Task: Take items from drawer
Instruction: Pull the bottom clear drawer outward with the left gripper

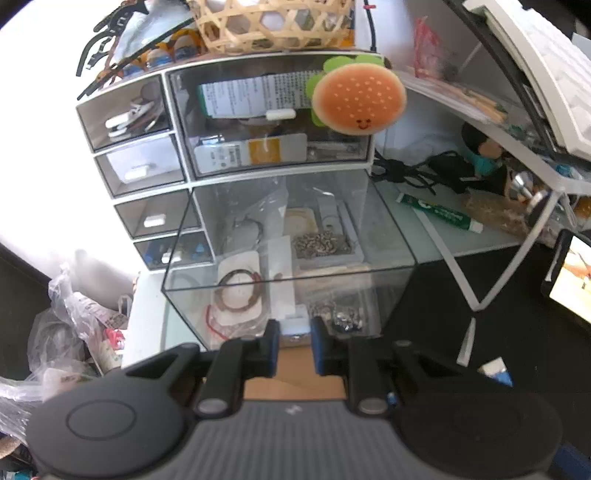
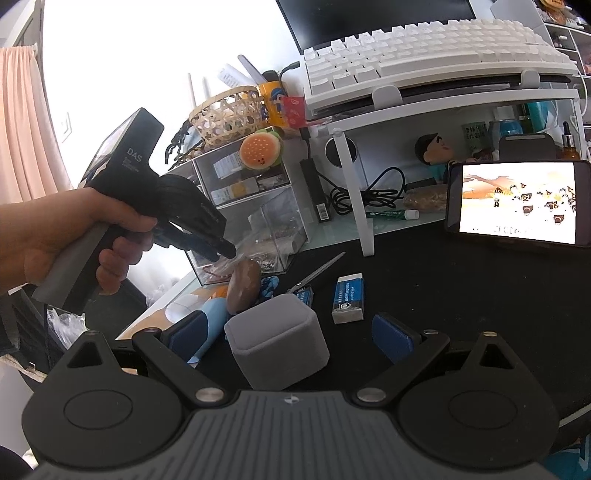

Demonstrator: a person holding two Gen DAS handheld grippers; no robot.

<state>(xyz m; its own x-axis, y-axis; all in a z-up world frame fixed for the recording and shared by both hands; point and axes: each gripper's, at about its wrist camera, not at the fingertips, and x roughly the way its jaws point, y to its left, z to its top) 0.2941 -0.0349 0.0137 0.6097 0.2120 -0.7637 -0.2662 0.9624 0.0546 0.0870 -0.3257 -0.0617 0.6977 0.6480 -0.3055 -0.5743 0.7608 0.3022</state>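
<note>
The left gripper [image 1: 293, 345] has its jaws clamped on the handle of the clear drawer [image 1: 288, 258], which is pulled out from the organizer [image 1: 177, 110]. The right gripper [image 2: 291, 332] has open jaws flanking a grey box [image 2: 277, 343] on the black tabletop [image 2: 461, 288].

Left wrist view: angled steeply down along its own fingers, close over the pulled-out clear drawer [image 1: 291, 258] of the desktop organizer [image 1: 192, 155], burger plush [image 1: 358, 99] and bamboo basket [image 1: 273, 26] above. Right wrist view: lower, farther back, nearly level across the dark desk mat [image 2: 461, 288], facing the keyboard [image 2: 424, 44] on its white riser. Shared by both: drawer, organizer, plush, basket, toothpaste tube [image 1: 439, 212] and phone [image 2: 517, 201].
</note>
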